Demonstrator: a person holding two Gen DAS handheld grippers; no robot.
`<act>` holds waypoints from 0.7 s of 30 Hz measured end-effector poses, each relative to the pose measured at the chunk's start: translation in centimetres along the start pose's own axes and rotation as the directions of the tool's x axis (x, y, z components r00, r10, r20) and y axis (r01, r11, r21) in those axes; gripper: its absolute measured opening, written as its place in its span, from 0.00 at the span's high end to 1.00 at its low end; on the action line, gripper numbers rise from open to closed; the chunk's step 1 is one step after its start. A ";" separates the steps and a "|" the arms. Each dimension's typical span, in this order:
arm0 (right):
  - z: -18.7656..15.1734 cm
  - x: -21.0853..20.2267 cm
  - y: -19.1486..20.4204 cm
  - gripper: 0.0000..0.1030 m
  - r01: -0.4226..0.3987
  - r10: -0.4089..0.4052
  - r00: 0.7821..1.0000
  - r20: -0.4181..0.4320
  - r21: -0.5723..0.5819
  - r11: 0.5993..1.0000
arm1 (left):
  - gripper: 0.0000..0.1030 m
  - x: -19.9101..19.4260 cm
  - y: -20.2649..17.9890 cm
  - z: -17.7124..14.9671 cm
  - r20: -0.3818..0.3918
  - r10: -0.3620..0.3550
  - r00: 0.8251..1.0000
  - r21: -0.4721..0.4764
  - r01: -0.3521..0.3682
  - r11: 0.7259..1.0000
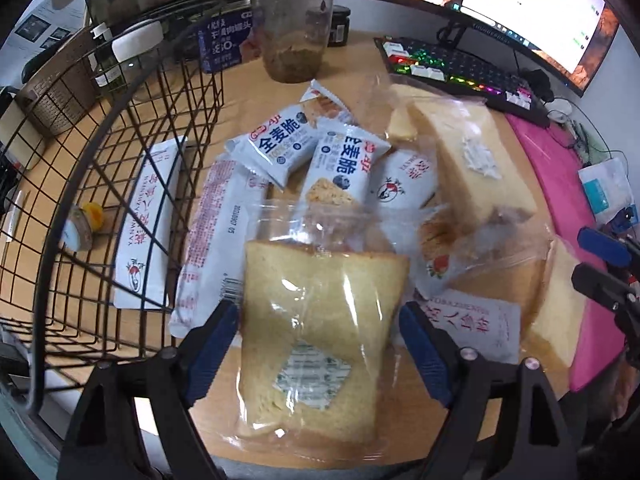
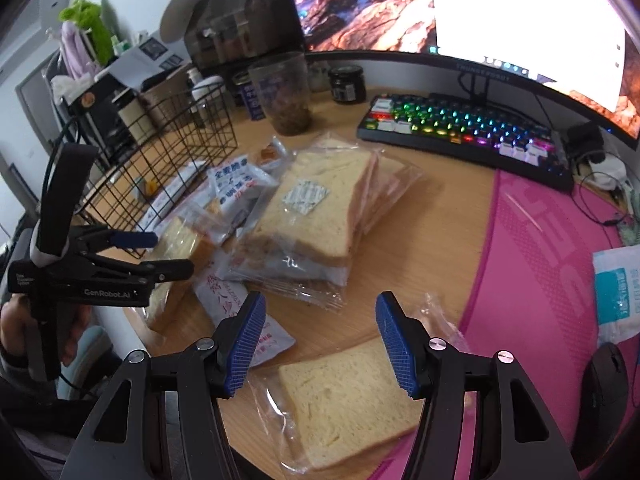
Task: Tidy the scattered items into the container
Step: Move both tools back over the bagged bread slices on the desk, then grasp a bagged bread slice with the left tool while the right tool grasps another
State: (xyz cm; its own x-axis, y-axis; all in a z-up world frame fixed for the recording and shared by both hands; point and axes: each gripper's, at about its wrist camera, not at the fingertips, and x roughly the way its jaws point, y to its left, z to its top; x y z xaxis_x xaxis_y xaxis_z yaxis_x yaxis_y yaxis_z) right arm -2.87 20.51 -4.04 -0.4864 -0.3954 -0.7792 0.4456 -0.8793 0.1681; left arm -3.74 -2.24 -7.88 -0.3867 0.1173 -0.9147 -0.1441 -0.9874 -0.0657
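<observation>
- Several wrapped snacks are seen scattered on the wooden surface, just beside the black wire basket, where one long white packet is already laid.
- A bagged bread slice is found between the jaws of the left gripper; the jaws are spread and the pads are not pressed on it.
- The right gripper is held above another bagged bread slice, with its jaws spread and nothing pinched.
- The bread is judged light, soft and easily crushed, and its clear film looks slippery.
- A gentle hold across the middle of the slice is advised, or on the loose film at the edge.
- The small biscuit packets seem stiffer and simpler to take.
</observation>
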 end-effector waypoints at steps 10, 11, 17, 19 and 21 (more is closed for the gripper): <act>1.1 1.1 0.0 0.44 0.007 -0.007 1.000 -0.006 0.010 1.000 | 0.22 0.8 -0.4 0.0 0.037 -0.023 0.999 0.006 0.023 1.000; 1.3 1.4 0.0 0.44 0.011 -0.011 1.000 -0.007 0.014 1.000 | 0.23 0.7 -0.3 0.1 0.039 -0.039 0.998 0.002 0.039 0.999; 4.0 3.2 0.4 0.44 0.033 -0.036 0.999 0.020 0.120 0.992 | 0.24 0.2 0.2 0.1 0.049 -0.064 0.997 -0.004 0.064 0.998; 5.1 4.4 0.8 0.44 0.072 -0.074 0.997 0.007 0.135 0.988 | 0.24 0.3 0.4 0.1 0.042 -0.072 0.997 0.003 0.072 0.997; 5.9 5.6 1.2 0.44 0.092 -0.092 0.996 -0.004 0.142 0.986 | 0.24 0.3 0.4 0.0 0.042 -0.078 0.996 0.008 0.078 0.997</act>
State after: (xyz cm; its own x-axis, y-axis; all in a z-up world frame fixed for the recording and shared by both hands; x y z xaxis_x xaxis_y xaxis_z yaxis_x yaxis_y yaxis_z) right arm -9.49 15.66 -4.66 -0.5221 -0.3116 -0.7939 0.2880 -0.9406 0.1798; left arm -3.95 -2.60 -8.17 -0.4120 0.1987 -0.8893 -0.1815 -0.9743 -0.1336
